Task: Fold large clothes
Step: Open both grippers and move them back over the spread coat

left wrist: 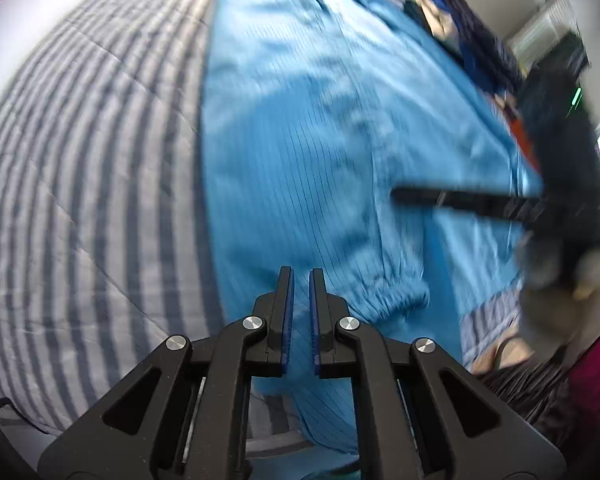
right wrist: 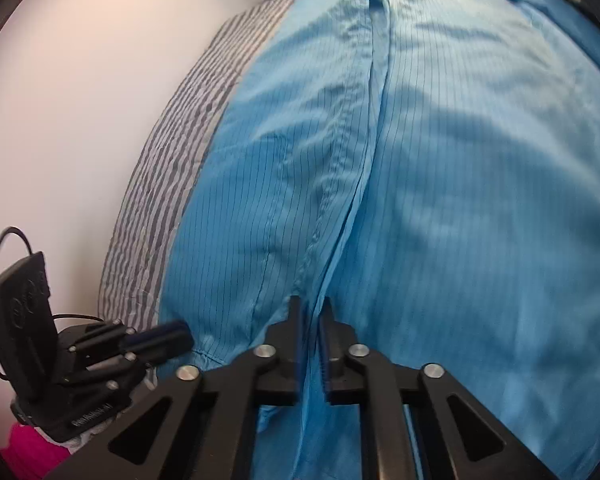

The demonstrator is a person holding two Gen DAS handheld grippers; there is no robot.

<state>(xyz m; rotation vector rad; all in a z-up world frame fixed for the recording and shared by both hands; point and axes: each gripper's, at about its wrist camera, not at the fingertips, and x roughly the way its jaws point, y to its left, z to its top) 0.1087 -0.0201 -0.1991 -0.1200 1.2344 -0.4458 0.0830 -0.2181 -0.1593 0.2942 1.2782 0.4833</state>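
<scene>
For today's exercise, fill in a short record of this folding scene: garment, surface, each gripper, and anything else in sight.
garment: blue pinstriped garment, spread out, front seam running away from the camera
cuff: gathered elastic cuff lying flat on the garment
surface: grey striped bedding
left gripper: shut on a fold of the garment's fabric
right gripper: a ridge of the garment's fabric runs between its fingers; grip unclear
other: pile of dark clothes beyond the garment; pink fabric at lower left of the right view

left gripper: angled down, jaws nearly closed, clamped | right gripper: angled down, narrow gap
</scene>
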